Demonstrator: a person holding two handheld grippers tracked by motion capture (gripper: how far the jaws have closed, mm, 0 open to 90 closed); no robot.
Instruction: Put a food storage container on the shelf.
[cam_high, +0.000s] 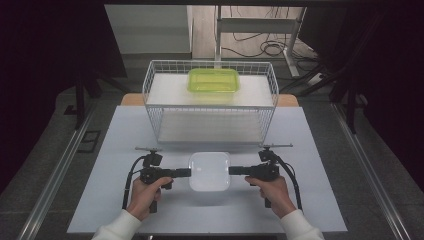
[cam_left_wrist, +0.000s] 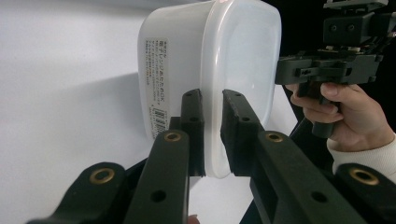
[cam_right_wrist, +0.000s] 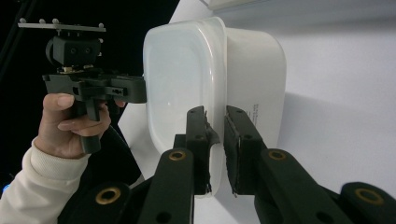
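a white lidded container sits on the pale table, in front of a wire basket whose upper shelf carries a green container. the white container lies directly between the two grippers. the left gripper meets its left edge and the right gripper its right edge. in the left gripper view the two black jaws are clamped on the lid's rim, one pad each side. the right gripper view shows the same pinch on the opposite rim. whether the container rests on the table or is slightly raised is hard to judge from above.
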